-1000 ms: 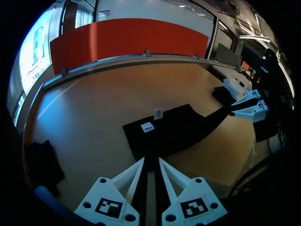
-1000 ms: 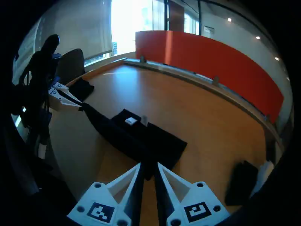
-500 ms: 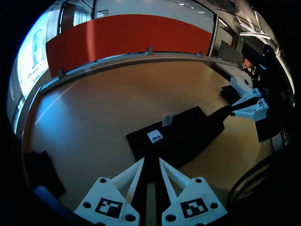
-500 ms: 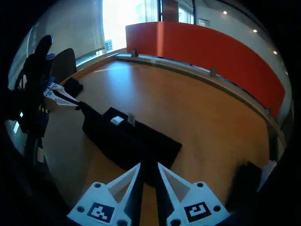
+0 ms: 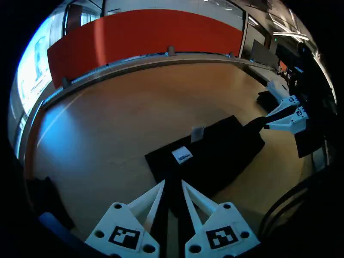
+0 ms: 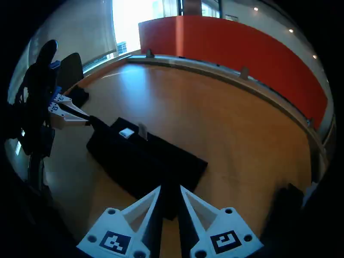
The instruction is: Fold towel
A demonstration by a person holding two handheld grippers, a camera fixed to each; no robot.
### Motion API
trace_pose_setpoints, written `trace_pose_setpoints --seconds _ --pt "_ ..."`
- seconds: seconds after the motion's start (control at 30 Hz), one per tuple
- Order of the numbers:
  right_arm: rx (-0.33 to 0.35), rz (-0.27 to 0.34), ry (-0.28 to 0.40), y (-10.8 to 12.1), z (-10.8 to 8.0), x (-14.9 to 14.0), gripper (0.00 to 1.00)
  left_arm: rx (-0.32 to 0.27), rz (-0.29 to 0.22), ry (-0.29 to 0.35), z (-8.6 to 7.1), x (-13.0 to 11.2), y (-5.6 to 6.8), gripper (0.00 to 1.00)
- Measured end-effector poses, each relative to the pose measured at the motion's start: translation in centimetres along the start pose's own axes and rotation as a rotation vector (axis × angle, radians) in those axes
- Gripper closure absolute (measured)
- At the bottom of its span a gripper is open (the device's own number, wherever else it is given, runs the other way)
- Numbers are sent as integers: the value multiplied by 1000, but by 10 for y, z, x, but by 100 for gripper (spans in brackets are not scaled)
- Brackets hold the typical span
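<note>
Pinching one corner of the black towel (image 5: pixel 223 150), the left gripper (image 5: pixel 173 184) has its fingers squeezed nearly together with dark cloth caught between them. Same deal with the right gripper (image 6: pixel 170 188), which is clamped on the towel's edge in its own view. The towel is spread out on the wooden counter (image 5: pixel 107 120) with a white tag (image 5: pixel 182 155) facing up, one gripper at each end. Further back, an orange divider panel (image 5: pixel 146 34) runs along the counter's far edge.
</note>
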State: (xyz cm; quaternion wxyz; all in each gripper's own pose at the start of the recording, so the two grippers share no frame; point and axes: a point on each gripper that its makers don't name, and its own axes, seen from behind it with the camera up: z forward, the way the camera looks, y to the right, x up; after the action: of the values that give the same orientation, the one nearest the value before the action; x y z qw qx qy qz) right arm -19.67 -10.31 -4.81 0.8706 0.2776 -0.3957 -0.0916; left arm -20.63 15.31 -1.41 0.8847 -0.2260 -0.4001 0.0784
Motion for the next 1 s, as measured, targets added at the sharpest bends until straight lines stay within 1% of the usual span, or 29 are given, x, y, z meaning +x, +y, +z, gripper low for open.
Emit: trace_pose_setpoints --seconds 0.17,0.3,0.47,0.57,0.7,0.77,0.97,1.0 --pt "-3 12 -27 7 14 -5 83 -3 12 -8 16 -1 -4 89" --pt "0 38 -52 12 25 -10 82 -6 19 -15 29 -3 -7 89" --pt "0 68 -67 15 34 -15 82 -8 28 -26 40 -8 -10 89" --pt "-10 73 -73 17 38 -17 81 -5 42 -31 44 -9 -10 89" --pt "-32 78 -78 22 45 -17 76 7 64 -35 50 -9 -12 87" --pt "-46 83 -77 25 48 -16 75 16 73 -35 52 -8 -15 84" --pt "-89 106 -75 36 55 -11 63 61 98 -30 59 -3 -28 73" --pt "-95 108 -74 38 55 -11 59 67 100 -28 59 -2 -30 72"
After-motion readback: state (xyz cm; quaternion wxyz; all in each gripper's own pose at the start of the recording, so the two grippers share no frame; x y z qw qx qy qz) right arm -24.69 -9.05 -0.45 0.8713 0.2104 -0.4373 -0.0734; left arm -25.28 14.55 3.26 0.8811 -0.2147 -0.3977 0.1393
